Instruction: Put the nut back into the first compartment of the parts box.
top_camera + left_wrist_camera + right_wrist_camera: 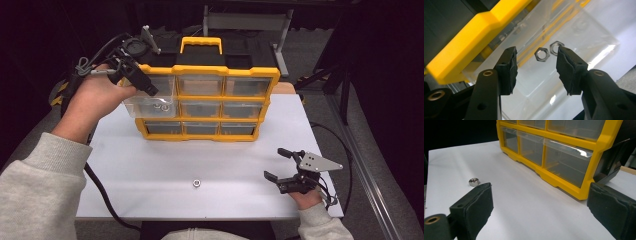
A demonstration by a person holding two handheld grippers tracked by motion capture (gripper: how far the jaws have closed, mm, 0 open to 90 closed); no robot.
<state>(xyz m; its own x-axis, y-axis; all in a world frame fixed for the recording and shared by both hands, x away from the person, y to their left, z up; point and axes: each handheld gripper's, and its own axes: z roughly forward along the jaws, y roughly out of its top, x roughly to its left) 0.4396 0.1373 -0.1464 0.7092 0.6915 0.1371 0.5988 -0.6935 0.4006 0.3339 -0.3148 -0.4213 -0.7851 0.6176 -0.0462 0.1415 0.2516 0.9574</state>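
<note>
Both grippers' jaws gape wide, empty, the left gripper (536, 71) above two nuts (542, 54) in the pulled-out drawer (584, 35).

The organizer (205, 100) blocks the far half of the table (150, 165). Its clear drawer (150, 102), pulled out at its left end, juts toward the near side, and the left tool (131, 75) hangs over it. In front of the organizer the table lies open but for one nut (196, 183); the right tool (280, 167) rests off to the right there.
</note>
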